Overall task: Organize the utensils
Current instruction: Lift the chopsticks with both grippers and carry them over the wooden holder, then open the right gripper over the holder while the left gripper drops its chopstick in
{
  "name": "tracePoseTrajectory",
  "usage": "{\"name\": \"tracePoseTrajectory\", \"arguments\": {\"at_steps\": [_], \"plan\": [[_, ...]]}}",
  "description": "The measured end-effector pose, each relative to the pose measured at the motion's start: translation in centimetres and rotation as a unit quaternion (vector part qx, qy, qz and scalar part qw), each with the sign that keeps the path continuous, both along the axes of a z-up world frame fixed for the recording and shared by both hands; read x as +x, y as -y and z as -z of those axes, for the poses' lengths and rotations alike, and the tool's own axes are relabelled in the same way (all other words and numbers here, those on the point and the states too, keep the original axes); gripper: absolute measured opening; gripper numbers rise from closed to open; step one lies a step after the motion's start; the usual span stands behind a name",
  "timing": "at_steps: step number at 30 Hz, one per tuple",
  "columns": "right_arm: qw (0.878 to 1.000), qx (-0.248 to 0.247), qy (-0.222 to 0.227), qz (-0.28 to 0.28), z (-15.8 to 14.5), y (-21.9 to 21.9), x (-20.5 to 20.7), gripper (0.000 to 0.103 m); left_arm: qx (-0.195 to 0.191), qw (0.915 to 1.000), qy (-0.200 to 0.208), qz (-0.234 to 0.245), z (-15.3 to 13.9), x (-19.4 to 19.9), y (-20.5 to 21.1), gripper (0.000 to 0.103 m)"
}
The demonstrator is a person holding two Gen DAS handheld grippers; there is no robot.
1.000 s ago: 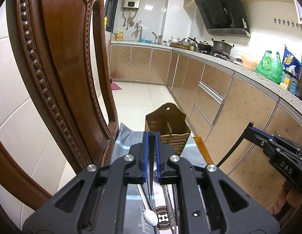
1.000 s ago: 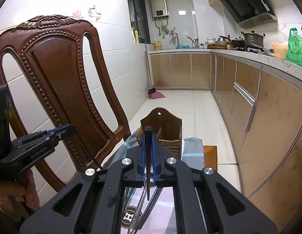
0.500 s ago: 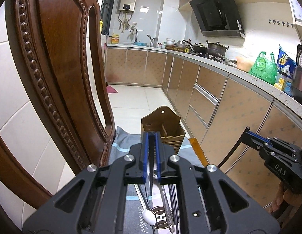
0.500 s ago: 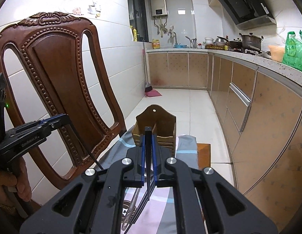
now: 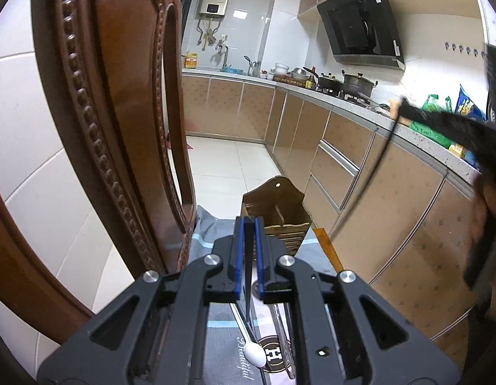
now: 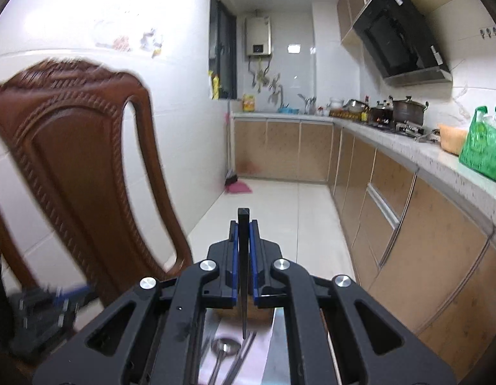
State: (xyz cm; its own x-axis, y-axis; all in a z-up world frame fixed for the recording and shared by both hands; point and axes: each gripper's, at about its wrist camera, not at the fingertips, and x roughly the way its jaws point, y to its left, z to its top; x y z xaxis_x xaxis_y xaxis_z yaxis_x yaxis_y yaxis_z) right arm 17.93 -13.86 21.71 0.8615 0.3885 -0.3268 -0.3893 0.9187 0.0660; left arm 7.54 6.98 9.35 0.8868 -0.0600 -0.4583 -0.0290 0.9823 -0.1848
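A: How far along can the organizing be judged to be?

B: Barely begun, it would seem. A black chopstick (image 6: 243, 276) is clamped upright in the right gripper (image 6: 243, 240), and another black chopstick (image 5: 248, 276) is pinched in the left gripper (image 5: 248, 234). Nothing can be seen standing in the wooden holder (image 5: 276, 216).

A: Where is that holder placed?

B: Just ahead of the left gripper's fingertips, open compartments facing up. In the right wrist view it is almost wholly hidden behind the fingers.

A: And what is left to be sorted?

B: Below the left gripper a white spoon (image 5: 254, 354) and several metal utensils (image 5: 284, 337) are laid on the cloth (image 5: 212, 337). Under the right gripper a metal spoon (image 6: 223, 348) and dark chopsticks (image 6: 243, 357) are seen. So most pieces are judged still to be placed.

A: The surface and the room?

B: A grey striped cloth with a round printed logo is spread over the surface. A carved wooden chair (image 5: 113, 122) is stood to the left of both tools. Farther ahead, a tiled kitchen floor, tan cabinets (image 6: 312, 150) and a counter carrying pots are shown, with a range hood (image 6: 398, 38) up to the right.
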Motion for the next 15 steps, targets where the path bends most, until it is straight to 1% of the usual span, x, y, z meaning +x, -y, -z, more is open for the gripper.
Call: {"name": "tracePoseTrajectory", "arguments": {"at_steps": [3,6,9,12,15], "plan": [[1.000,0.001,0.007,0.020,-0.6,-1.0,3.1,0.007,-0.004,1.0000,-0.002,0.002,0.3,0.1,-0.5,0.007],[0.999,-0.006,0.001,0.038,0.0,-2.3,6.0,0.007,-0.004,1.0000,-0.003,0.002,0.4,0.4,-0.8,0.007],[0.999,-0.014,-0.007,0.051,2.0,-3.7,9.0,0.007,-0.010,0.9999,-0.003,0.002,0.6,0.6,-1.2,0.007],[0.998,-0.017,-0.029,0.061,5.0,-4.4,11.7,0.007,-0.014,0.9999,-0.004,0.001,0.6,0.7,-1.4,0.007],[0.995,0.018,-0.061,0.072,8.4,-3.7,13.8,0.007,-0.015,0.9999,-0.005,0.003,0.7,0.8,-1.5,0.007]]}}
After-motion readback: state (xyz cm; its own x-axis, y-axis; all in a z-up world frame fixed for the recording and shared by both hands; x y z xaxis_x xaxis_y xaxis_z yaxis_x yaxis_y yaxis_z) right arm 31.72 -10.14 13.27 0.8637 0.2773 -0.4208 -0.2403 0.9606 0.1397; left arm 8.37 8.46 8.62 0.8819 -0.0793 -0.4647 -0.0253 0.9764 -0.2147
